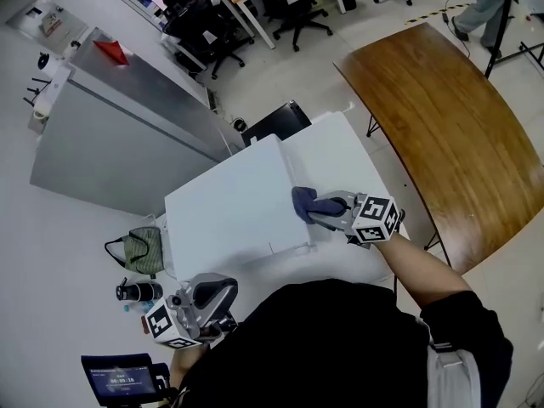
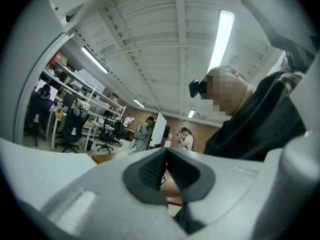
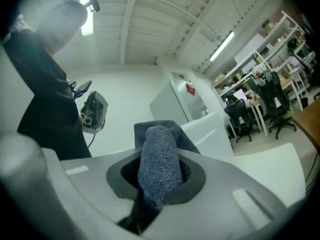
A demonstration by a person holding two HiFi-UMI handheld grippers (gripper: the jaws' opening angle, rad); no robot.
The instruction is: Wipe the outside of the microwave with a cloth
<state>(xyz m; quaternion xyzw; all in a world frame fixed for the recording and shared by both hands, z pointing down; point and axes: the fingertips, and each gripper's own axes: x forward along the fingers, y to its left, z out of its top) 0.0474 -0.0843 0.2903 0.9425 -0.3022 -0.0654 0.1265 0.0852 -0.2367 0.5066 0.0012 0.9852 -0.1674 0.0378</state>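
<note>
Right claw (image 1: 330,212) clamped on the cloth (image 1: 303,202), which sits at the right edge of the microwave (image 1: 228,209) top. The broad top panel runs left from it. Left claw (image 1: 217,296) closed, empty, low by my body; right is nearer.

No legible text or labels, digits on the small dark screen (image 1: 119,379) too blurred to read

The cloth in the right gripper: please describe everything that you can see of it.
The cloth is dark blue-grey with a fuzzy, towel-like pile. It is bunched into a thick roll, clamped between the jaws of the right gripper, and sticks out past them. Its free end lies at the upper right edge of the white microwave, apparently touching it.
</note>
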